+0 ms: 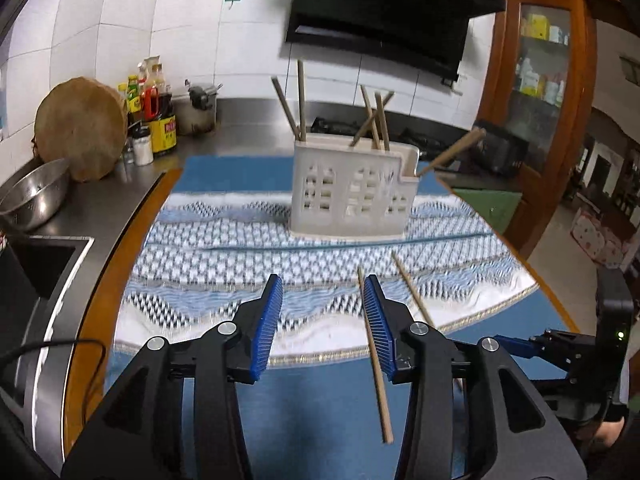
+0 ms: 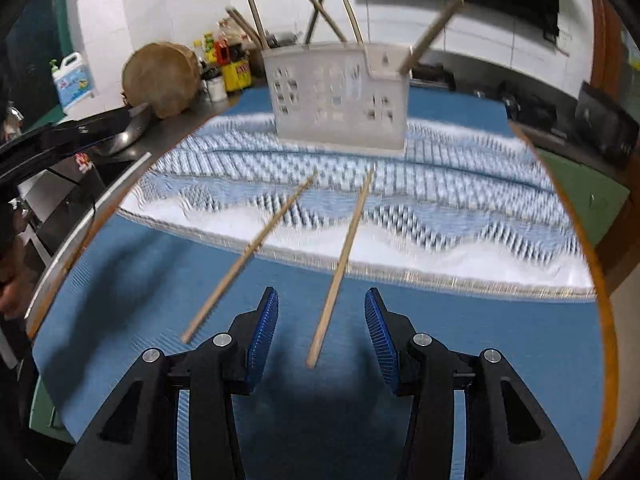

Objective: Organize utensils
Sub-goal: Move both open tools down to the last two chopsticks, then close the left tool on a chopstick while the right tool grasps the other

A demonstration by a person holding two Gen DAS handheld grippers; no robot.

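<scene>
Nearest, both black two-finger grippers with blue ribbed pads are standing with their jaws spread apart and grasping nothing. Between the pads of the right gripper, the near end of a loose wooden chopstick is lying on the plain blue table mat, touching neither pad. A second loose wooden chopstick is lying just to its left, slanting away toward the patterned blue-and-white cloth, which both sticks are crossing. In the left wrist view, the left gripper is hanging over the same cloth, with the second stick passing close along the inner face of its right-hand pad; whether they are touching is unclear. The other stick is lying just beyond that.

Farther back, a white perforated plastic utensil holder is standing upright on the cloth, with several wooden chopsticks leaning inside it at mixed angles, one tilting out of the lower right-hand compartment. Beyond it, a round wooden chopping board is leaning against the white tiled wall beside a cluster of sauce bottles.
</scene>
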